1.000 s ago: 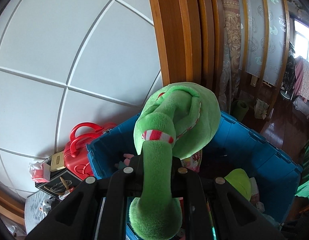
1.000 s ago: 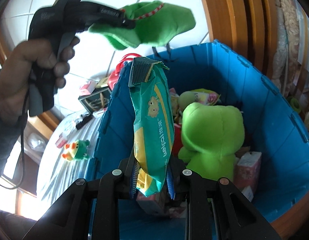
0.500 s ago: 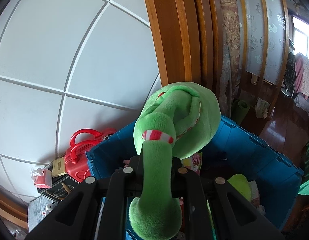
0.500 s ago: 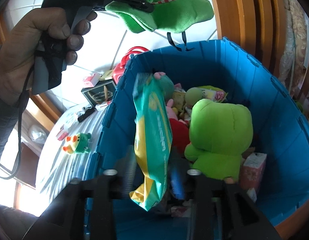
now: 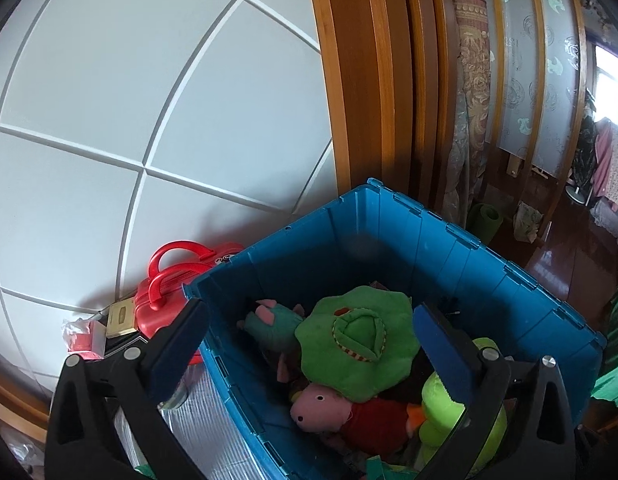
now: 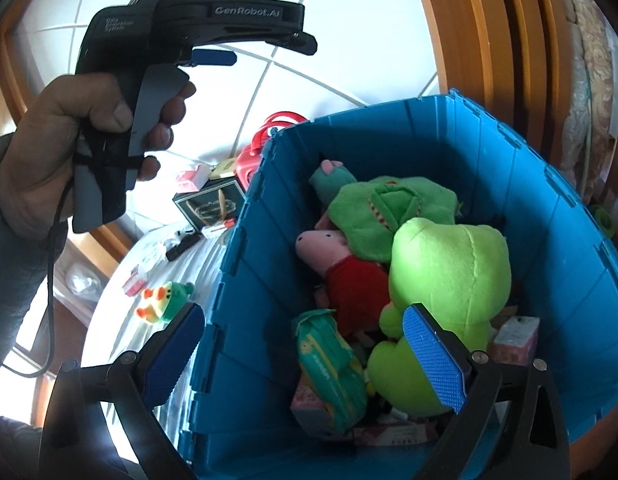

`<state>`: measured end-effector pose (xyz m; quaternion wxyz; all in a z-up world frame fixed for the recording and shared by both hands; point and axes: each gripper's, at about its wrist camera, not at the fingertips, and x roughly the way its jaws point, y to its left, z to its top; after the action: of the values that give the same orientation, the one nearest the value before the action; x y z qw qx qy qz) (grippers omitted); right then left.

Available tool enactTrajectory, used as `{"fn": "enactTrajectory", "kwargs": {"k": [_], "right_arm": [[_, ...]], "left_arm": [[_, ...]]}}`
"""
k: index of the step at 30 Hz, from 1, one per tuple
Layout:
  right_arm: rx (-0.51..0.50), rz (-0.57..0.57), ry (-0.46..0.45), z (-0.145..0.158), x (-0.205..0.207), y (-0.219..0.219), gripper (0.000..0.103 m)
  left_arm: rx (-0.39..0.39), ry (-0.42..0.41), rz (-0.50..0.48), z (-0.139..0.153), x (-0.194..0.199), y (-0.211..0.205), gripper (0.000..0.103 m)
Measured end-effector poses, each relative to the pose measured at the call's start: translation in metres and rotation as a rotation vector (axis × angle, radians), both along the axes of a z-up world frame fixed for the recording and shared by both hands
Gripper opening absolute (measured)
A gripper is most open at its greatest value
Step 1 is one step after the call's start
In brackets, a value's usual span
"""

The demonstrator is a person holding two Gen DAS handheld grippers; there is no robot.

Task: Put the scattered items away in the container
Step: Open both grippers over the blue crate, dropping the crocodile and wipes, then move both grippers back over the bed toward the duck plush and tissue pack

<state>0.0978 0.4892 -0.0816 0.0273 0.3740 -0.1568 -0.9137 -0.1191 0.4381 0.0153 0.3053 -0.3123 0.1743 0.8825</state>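
the blue bin (image 6: 449,152) stands against the white tiled wall, and it is the landmark here. the left gripper (image 5: 309,344) hangs above the bin's near corner; its jaws are opening wide and nothing is between them. the right gripper (image 6: 305,344) is above the bin's near side; its jaws are also opening, and no thing is pressed by its pads.

inside the bin, the green hat (image 5: 357,340) lies flat on top of the other toys, toward the far wall. under its edge lies the pink pig toy (image 6: 329,252) in a red dress. the big green frog toy (image 6: 449,280) sits in the middle of the bin. the green wipes packet (image 6: 329,368) lies at the near wall of the bin, just beside the frog. a teal soft toy (image 5: 273,324) is in the far left corner.

outside the bin, to its left, a red toy case (image 5: 165,300) stands at the wall. a small duck toy (image 6: 161,304) lies on the white tabletop (image 6: 121,308), near the bin's left wall. a hand (image 6: 61,148) holds the left gripper's handle above that side.
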Motion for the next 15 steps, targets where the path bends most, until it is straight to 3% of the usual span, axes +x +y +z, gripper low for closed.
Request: {"fn": "enactTrajectory", "kwargs": {"k": [9,15], "right_arm": [[0.027,0.049,0.025,0.014,-0.011,-0.04,0.101],[0.049,0.104,0.027,0.019,-0.024,-0.084,0.101]], "left_arm": [[0.042,-0.002,0.055,0.005,0.003,-0.074,0.103],[0.043,-0.017,0.118,-0.009,-0.002,-0.137,0.103]]}}
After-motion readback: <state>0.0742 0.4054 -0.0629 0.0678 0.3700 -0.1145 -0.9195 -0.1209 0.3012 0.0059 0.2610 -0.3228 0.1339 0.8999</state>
